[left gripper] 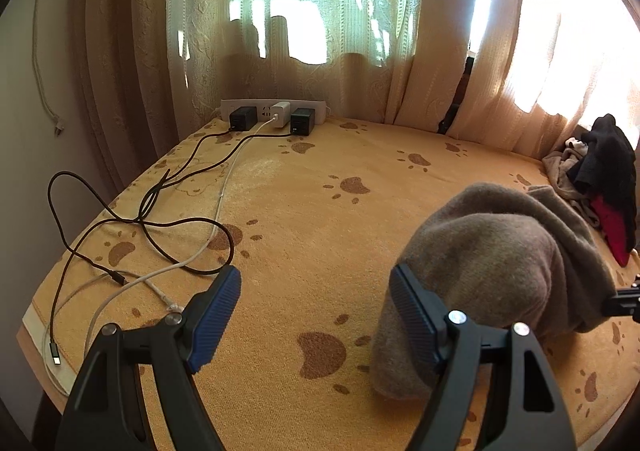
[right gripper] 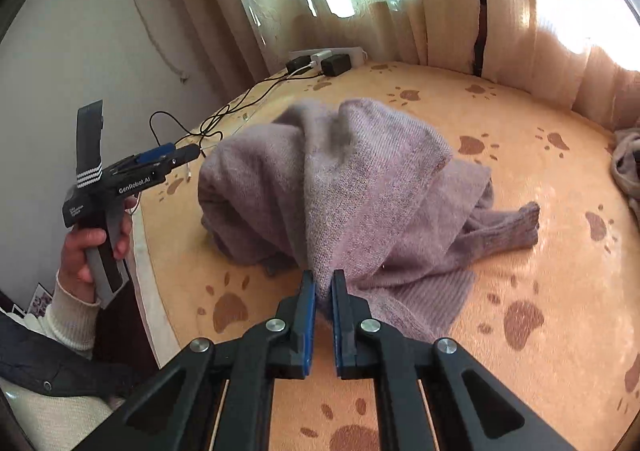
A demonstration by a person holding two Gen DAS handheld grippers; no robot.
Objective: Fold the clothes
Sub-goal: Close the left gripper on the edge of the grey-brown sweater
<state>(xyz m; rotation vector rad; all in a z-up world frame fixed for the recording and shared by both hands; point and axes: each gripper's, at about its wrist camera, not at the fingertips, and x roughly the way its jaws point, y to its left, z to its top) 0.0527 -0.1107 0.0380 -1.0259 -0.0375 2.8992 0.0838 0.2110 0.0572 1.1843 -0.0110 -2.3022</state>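
A grey-brown knitted sweater [right gripper: 352, 179] lies bunched in a heap on the orange paw-print blanket [right gripper: 540, 251]. My right gripper [right gripper: 324, 283] is shut on a fold of the sweater near its front edge and pulls it up into a ridge. One sleeve cuff [right gripper: 524, 223] trails to the right. My left gripper [left gripper: 316, 291] is open and empty above the blanket, with the sweater [left gripper: 492, 263] just right of its right finger. The left gripper also shows in the right wrist view [right gripper: 176, 153], held in a hand left of the sweater.
A power strip with chargers [left gripper: 272, 113] sits at the back by the curtains. Black and white cables [left gripper: 160, 211] sprawl over the blanket's left side. A pile of other clothes, black, red and beige, [left gripper: 600, 179] lies at the far right. The blanket's left edge [left gripper: 36, 315] drops off.
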